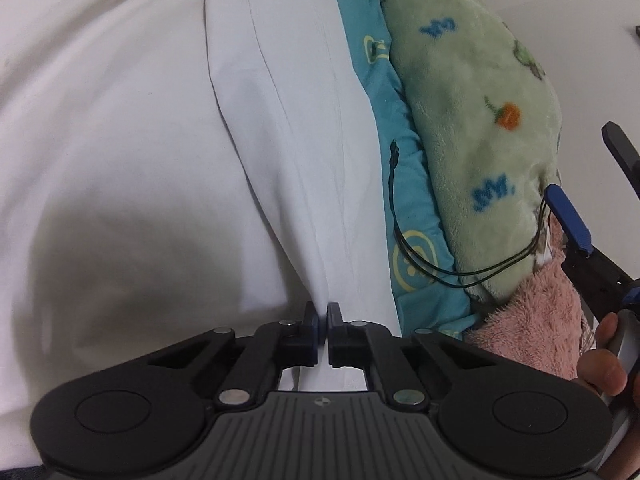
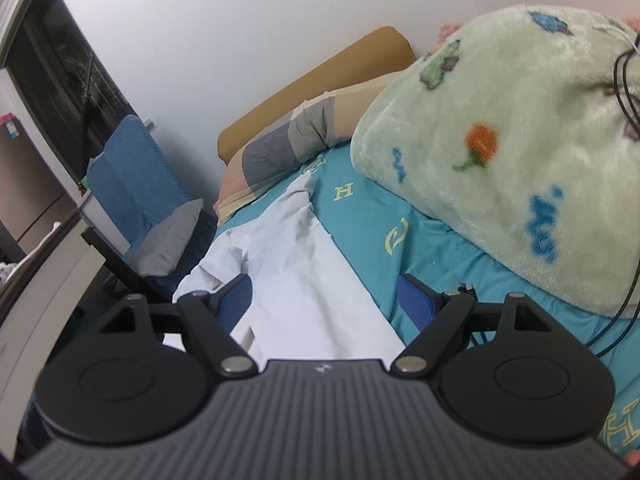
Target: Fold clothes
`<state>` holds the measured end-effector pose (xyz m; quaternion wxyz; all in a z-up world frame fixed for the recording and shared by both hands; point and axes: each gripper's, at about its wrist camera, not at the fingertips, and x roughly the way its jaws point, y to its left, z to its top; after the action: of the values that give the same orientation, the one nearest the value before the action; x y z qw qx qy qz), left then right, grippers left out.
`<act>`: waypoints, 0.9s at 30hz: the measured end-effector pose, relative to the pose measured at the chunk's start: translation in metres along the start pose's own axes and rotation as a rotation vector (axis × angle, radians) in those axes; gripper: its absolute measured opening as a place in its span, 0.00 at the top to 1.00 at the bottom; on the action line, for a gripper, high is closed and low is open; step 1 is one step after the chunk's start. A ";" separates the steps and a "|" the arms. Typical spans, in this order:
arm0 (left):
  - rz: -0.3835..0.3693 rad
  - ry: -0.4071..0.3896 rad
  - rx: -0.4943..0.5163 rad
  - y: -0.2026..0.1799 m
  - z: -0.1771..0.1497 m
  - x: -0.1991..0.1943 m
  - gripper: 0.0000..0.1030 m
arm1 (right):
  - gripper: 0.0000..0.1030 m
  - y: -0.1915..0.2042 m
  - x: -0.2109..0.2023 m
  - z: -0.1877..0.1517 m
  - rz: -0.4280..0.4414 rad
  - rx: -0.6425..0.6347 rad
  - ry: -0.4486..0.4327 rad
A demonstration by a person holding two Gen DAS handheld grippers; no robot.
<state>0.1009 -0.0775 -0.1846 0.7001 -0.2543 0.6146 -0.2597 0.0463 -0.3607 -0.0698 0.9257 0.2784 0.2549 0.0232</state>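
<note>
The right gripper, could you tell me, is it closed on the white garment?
No, the right gripper stands open above the white garment.

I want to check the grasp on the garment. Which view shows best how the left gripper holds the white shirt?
The left wrist view: the left gripper is shut on a fold of the white shirt, pinched between its blue pads. The right wrist view shows only the shirt lying on the teal sheet beyond the open right gripper, not that grasp.
</note>
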 end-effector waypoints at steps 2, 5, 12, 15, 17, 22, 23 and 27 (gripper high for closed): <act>0.006 0.000 -0.002 -0.002 0.001 -0.007 0.97 | 0.21 -0.001 0.001 0.000 -0.004 0.005 0.002; 0.001 -0.007 -0.015 -0.006 0.003 -0.023 0.97 | 0.21 -0.003 0.003 0.000 -0.014 0.008 0.006; 0.042 -0.010 -0.004 -0.016 0.005 -0.065 0.97 | 0.21 -0.001 0.008 -0.002 -0.027 -0.004 0.024; 0.093 -0.005 0.002 -0.011 0.005 -0.081 0.97 | 0.21 0.000 0.011 -0.003 -0.033 -0.009 0.032; 0.132 -0.001 0.006 -0.006 0.005 -0.090 0.97 | 0.21 0.001 0.013 -0.004 -0.036 -0.012 0.037; 0.279 0.005 0.025 0.013 0.006 -0.090 0.97 | 0.21 0.002 0.017 -0.005 -0.045 -0.021 0.050; 0.303 0.005 0.027 0.017 0.007 -0.088 0.96 | 0.21 0.003 0.018 -0.006 -0.047 -0.022 0.053; 0.294 -0.028 0.036 0.022 0.018 -0.096 0.71 | 0.21 0.009 0.023 -0.010 -0.055 -0.048 0.067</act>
<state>0.1094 0.0040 -0.1274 0.7435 -0.1527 0.6306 -0.1619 0.0623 -0.3440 -0.0831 0.9234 0.2481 0.2926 0.0129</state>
